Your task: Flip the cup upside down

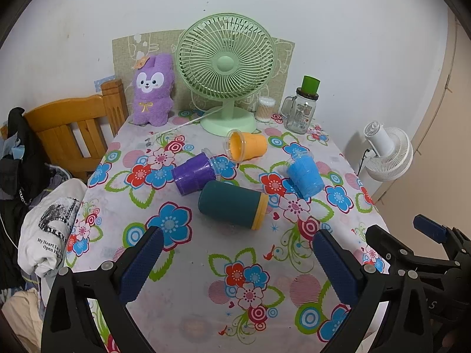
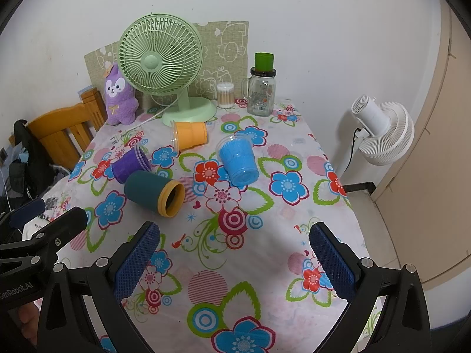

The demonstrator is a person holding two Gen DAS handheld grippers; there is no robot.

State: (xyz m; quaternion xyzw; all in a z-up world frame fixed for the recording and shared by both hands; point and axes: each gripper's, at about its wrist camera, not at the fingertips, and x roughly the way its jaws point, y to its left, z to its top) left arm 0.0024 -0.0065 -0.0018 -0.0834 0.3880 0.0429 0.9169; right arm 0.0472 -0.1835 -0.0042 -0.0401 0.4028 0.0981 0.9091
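Both grippers, left gripper and right gripper, gape wide and empty. The dark green cup lies sideways mid-table, rim pointing right, seemingly nearer the left gripper.

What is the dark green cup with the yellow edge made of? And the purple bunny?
The dark green cup looks like matte plastic: smooth, dull, with a molded yellow rim. The purple bunny looks like soft plush fabric: its surface is fuzzy all over.

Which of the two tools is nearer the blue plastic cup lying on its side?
Probably the right tool: the blue plastic cup lies straight ahead of it. From the left tool, it sits ahead and rightward.
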